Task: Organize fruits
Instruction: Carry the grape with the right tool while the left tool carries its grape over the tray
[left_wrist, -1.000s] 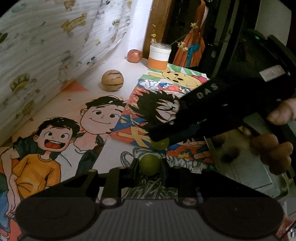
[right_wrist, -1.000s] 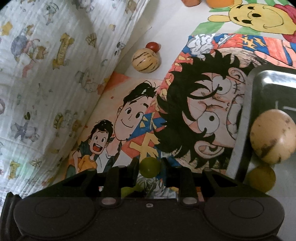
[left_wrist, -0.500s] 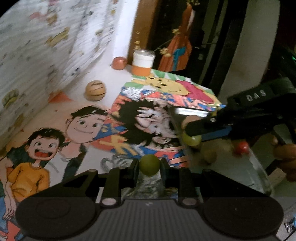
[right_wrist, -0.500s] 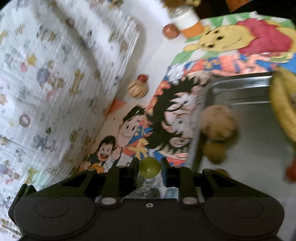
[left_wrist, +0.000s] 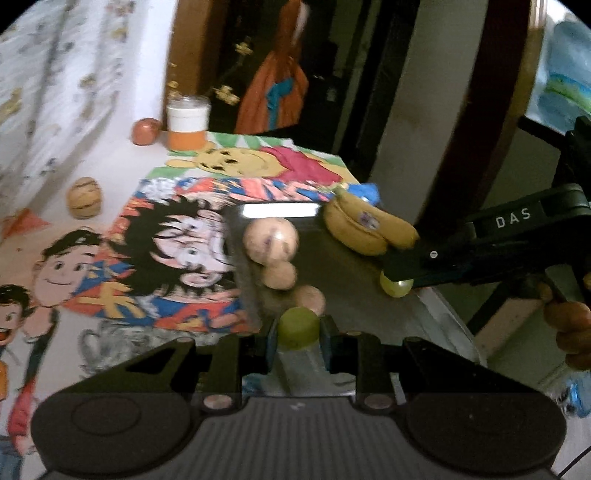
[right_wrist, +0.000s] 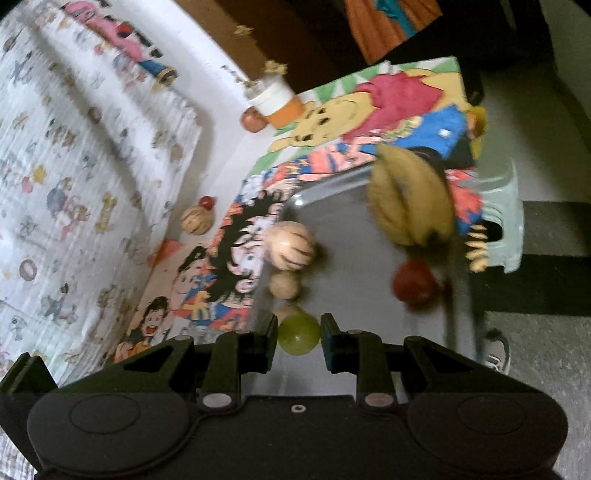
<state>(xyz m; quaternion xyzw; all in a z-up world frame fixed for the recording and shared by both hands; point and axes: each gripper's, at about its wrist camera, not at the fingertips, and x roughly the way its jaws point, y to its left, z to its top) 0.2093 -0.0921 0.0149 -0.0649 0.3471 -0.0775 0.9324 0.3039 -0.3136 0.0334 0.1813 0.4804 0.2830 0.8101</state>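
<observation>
left gripper (left_wrist: 298, 328): clamped on green grape (left_wrist: 297, 328) | right gripper (right_wrist: 298, 334): clamped on second grape (right_wrist: 298, 333) | metal tray (right_wrist: 354, 295): 12 o'clock of both

The left gripper (left_wrist: 298, 328) is matte black plastic: a ribbed grey-black housing fills the bottom of its view, flanked by two round domed caps, with two small coppery screw heads set in the angular arms that run to the blue-edged fingers (left_wrist: 325, 332). The right gripper (right_wrist: 298, 334) has the same build, black with two silvery screws, one small centre hole in a smooth housing, and blue-tinged inner pads (right_wrist: 328, 343). Seen from the left wrist, its long black body carries a white "DAS" marking and a small white dot near the tip, with a hand (left_wrist: 570, 328) around its handle.
</observation>
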